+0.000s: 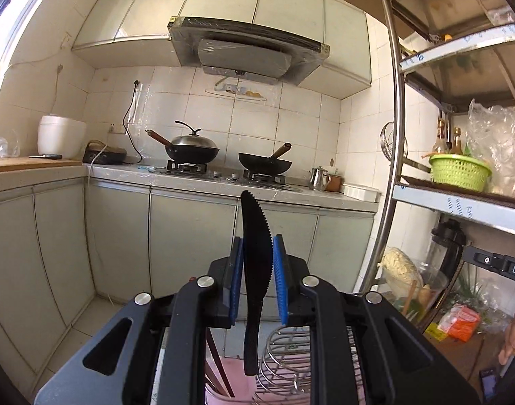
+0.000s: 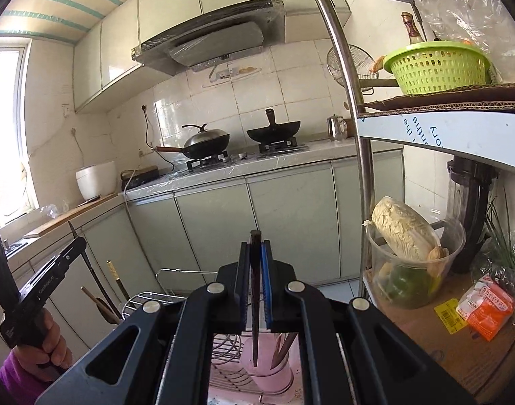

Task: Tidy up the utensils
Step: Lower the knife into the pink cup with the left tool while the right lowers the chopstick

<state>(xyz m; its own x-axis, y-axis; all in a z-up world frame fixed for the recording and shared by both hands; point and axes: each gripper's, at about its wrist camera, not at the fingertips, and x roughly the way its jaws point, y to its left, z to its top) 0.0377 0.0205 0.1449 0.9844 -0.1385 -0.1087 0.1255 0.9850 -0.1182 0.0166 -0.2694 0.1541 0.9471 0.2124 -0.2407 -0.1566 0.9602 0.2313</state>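
Observation:
My left gripper is shut on a black plastic knife. The knife stands upright between the blue pads, with its serrated blade up and its handle hanging down. My right gripper is shut on a thin dark chopstick, held upright with its tapered tip pointing down. Below both grippers stands a pink cup with a few sticks in it, beside a wire rack. The left gripper's body, held by a hand, shows at the left of the right wrist view.
A metal shelf unit on the right carries a green basket, a tub with cabbage and an orange packet. Ahead is a counter with two woks. Several sticks stand left of the rack.

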